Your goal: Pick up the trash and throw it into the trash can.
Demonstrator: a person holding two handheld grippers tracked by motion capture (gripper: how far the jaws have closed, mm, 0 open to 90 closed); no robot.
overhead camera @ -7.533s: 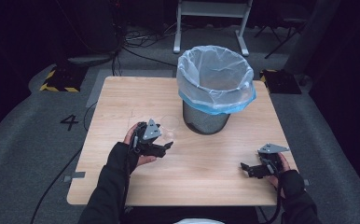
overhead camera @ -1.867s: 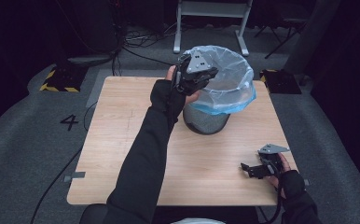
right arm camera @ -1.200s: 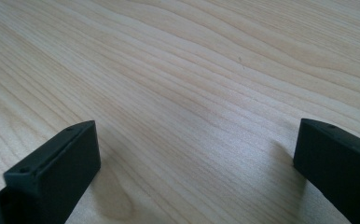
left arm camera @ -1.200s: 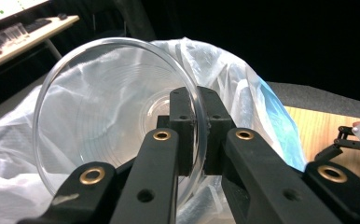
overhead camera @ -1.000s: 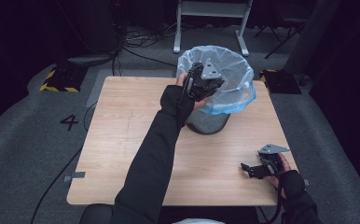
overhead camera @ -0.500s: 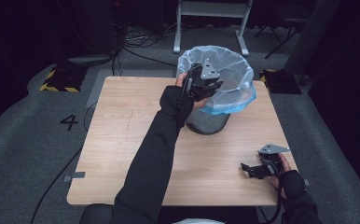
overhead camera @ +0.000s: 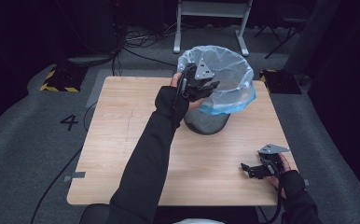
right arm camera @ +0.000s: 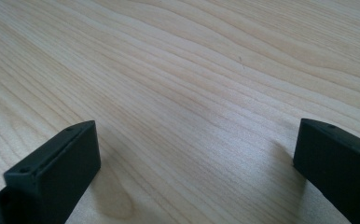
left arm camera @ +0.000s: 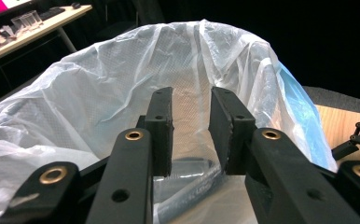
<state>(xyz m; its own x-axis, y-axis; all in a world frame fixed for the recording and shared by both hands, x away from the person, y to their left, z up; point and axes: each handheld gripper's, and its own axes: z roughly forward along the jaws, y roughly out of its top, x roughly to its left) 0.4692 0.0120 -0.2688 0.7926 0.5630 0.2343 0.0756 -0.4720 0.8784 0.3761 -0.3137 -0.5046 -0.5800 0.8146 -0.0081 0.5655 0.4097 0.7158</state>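
While the table (overhead camera: 136, 154) carries the lined bin (overhead camera: 215, 123) at its far edge, the step in hand reads as a drop into that bin: the left gripper (overhead camera: 205, 88) hangs over the near rim of the translucent bag liner (left arm camera: 89, 98), its jaws a narrow gap apart with nothing between them, having just been opening. The release therefore appears complete

Inside the bin, in the left gripper view, a dark, slightly glossy object (left arm camera: 192, 179) lies low in the liner beneath the jaw tips; its exact kind cannot be told. No other contents can be made out

The right gripper (overhead camera: 256, 169) rests at the near right of the table, jaws set wide apart and holding nothing; the right gripper view shows bare wood grain (right arm camera: 192, 93) between the pads

Next move, as a judgement: withdraw the left gripper clear of the liner without snagging the thin plastic, then bring it back toward the near side of the table
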